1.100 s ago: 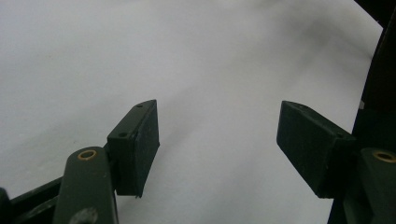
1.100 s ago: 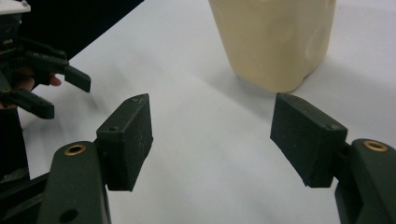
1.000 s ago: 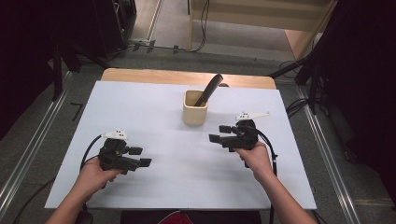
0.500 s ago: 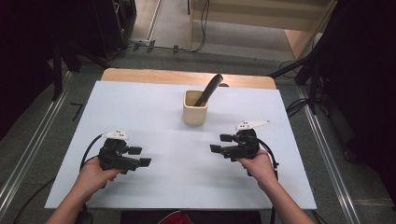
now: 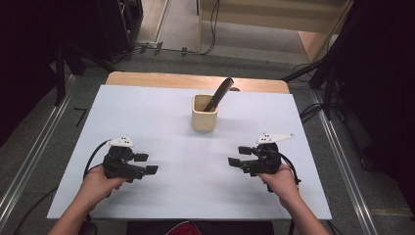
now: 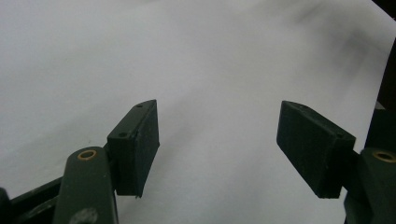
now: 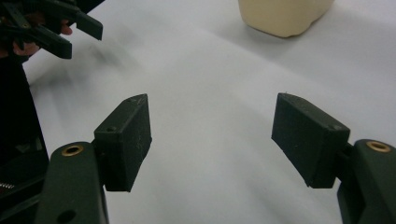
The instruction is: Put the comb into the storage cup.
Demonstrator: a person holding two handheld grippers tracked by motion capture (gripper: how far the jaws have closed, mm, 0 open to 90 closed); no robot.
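Cream cup [image 5: 204, 113] holding a dark tool [image 5: 219, 94] stands mid-table, well apart from both grippers — left gripper [image 5: 147, 163] and right gripper [image 5: 236, 161] rest spread, empty. A clean approach likely means squaring the jaws to the tool first.

Two tools [image 5: 149, 163] [image 5: 235, 161], one cream cup [image 5: 203, 114], one dark utensil [image 5: 220, 92], one white table [image 5: 147, 117].

The table [image 5: 161, 112] is evenly lit from above; surroundings are left dark; soft shadows are cast; both gripper views are blurred at the far edges.
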